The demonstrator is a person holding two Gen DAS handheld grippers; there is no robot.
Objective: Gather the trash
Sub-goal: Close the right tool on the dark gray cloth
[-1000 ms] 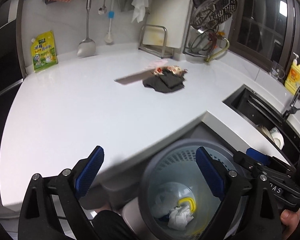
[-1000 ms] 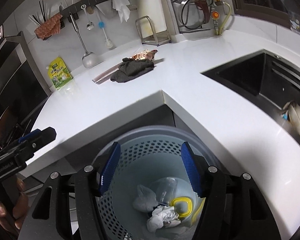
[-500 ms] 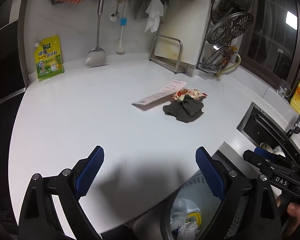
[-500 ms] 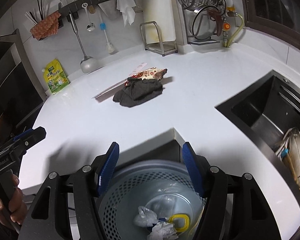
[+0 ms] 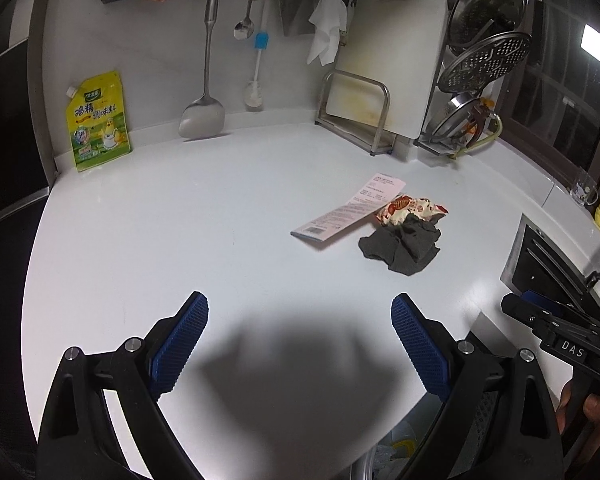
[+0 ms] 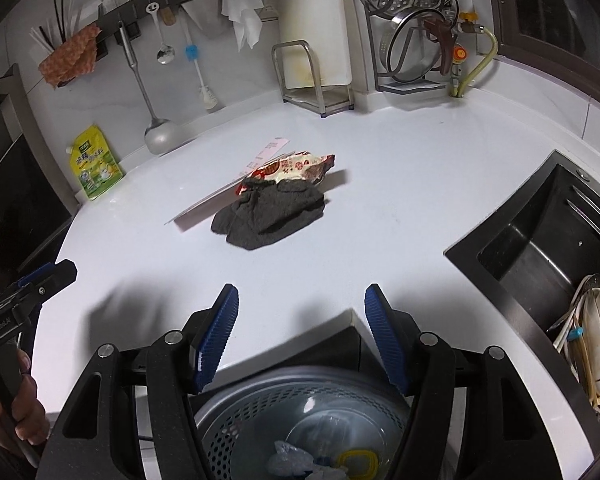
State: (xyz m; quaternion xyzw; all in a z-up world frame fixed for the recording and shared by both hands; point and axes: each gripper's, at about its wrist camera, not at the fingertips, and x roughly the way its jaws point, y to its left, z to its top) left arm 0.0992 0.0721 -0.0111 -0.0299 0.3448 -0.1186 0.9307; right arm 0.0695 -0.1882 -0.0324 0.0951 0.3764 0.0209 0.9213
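I've got both tools wide open and empty, left tool (image 5: 300, 344) and right tool (image 6: 300, 332) over the near counter (image 5: 180, 220). Some rubbish already sits in the perforated bin (image 6: 300, 420) below. Left to collect, mid-counter: receipt (image 5: 348, 210), snack wrapper (image 6: 296, 168) and crumpled grey cloth (image 6: 270, 214), touching one another.

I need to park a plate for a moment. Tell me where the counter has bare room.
Bare counter runs from the seasoning pouch and spatula forward to the left gripper. Another patch lies between the dark rag and the sink. The middle is crowded: receipt, snack wrapper and rag overlap.
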